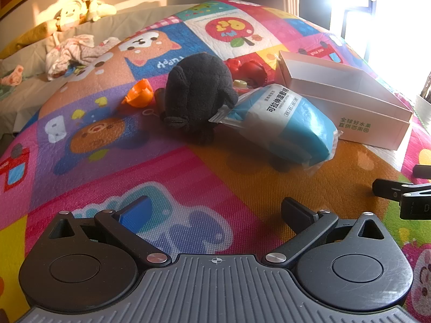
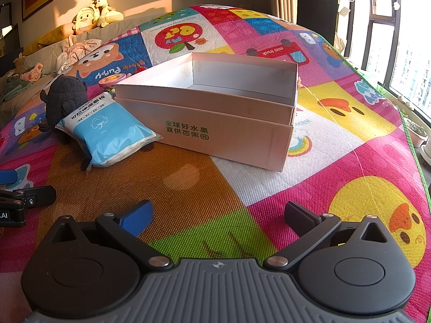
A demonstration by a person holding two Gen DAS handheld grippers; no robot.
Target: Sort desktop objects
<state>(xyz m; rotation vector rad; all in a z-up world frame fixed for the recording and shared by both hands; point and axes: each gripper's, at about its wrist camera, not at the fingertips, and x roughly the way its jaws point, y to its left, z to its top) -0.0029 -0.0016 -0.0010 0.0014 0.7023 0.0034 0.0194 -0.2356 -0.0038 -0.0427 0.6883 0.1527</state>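
Right, nothing is picked up; both grippers hover wide apart over the play mat [image 1: 221, 177], jaws empty.

Left-wrist view, left to right: orange cup piece [image 1: 138, 93] at centre-left, black plush toy [image 1: 198, 91] at centre, blue cotton-pad pack [image 1: 285, 123] leaning against the plush's right side, red toy [image 1: 249, 68] behind them, white cardboard box [image 1: 350, 107] at right, open top. Left gripper [image 1: 215, 212] sits at the bottom centre, released; plush and pack lie above it in frame, well apart, pack slightly right of its centreline. Right gripper's tip shows at the right edge.

Right-wrist view: plush [image 2: 64, 97] and pack [image 2: 107, 132] at left, box [image 2: 215, 113] at centre, looks empty. Right gripper [image 2: 218, 215] at the bottom centre, released, box straight above it in frame.

Judgement on the step: likely first pick. Pack is nearest and unobstructed on its near side; approach with the left gripper, straddle its short width, clamp mid-body, not the crinkly seal edge. Soft bag will sag, so lift clear of the box wall before dropping.
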